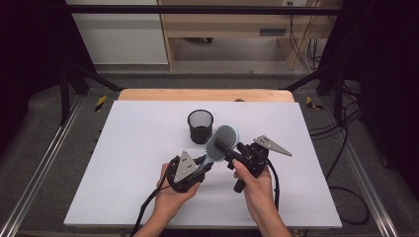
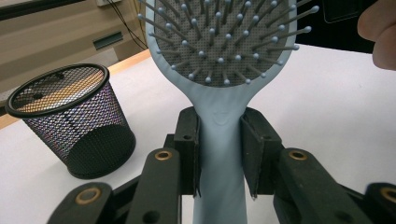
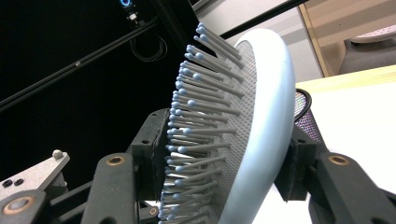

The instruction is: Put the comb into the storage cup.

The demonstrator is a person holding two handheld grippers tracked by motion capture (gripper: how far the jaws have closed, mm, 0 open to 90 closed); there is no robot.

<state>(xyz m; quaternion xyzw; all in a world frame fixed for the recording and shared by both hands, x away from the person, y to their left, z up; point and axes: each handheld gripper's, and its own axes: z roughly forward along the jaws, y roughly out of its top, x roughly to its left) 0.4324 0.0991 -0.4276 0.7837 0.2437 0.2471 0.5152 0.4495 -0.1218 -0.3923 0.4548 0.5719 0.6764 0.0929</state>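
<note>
Even bright light; soft shadows; dark surrounds.

Hairbrush (image 2: 219, 135): pale blue handle & back, grey dotted pad, grey bristles w/ light-blue ball tips. Cup (image 1: 200, 126) at 12 o'clock of the brush: black wire mesh, solid black rim & base. Table cover (image 1: 138, 163): plain white, no pattern; light wood edge at 12 o'clock. Left gripper (image 1: 205, 165) & right gripper (image 1: 232, 154): black bodies, brass-coloured pins, grey triangular plates on top, black cables.
</note>
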